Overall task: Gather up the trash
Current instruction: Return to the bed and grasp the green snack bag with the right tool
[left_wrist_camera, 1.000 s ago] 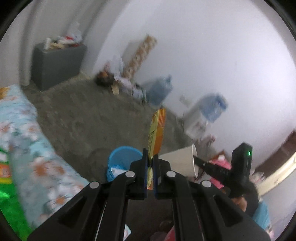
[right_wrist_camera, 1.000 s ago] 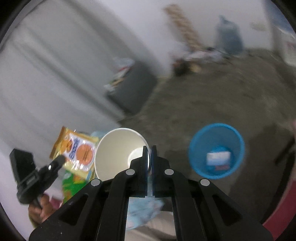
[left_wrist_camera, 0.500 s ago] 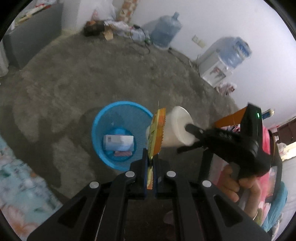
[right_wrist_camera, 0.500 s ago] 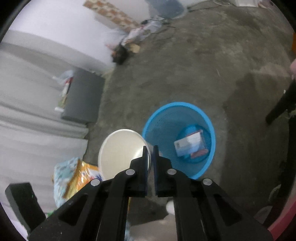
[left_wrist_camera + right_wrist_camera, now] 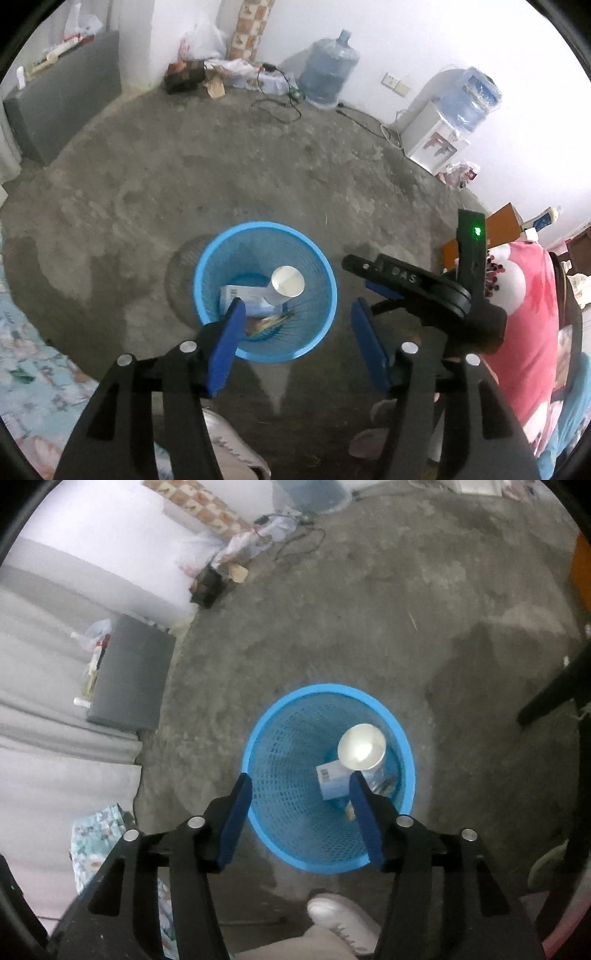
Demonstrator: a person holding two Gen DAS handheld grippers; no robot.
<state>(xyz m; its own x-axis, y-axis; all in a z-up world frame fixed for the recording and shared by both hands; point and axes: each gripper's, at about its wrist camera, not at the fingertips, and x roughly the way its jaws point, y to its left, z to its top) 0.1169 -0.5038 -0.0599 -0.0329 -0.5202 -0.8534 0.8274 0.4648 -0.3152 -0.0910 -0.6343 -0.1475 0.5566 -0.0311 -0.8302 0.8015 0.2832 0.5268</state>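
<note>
Trash basket (image 5: 317, 343) on bare grey concrete floor (image 5: 221, 177).

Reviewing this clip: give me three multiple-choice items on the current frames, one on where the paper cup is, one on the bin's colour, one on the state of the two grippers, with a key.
1. Where is the paper cup?
A. On the concrete floor beside the bin
B. Inside the bin
C. Between the right gripper's fingers

2. What colour is the mesh bin?
A. Blue
B. Green
C. Grey

3. How do the left gripper and right gripper stand?
A. Both shut on trash
B. Left open, right shut
C. Both open with nothing held

Key: 1 B, the cup sits mouth-up inside the bin next to a white box. 2 A, rim and mesh wall are bright blue in both views. 3 C, each pair of blue pads stands well apart above the bin, having just opened, with nothing between them.
</note>
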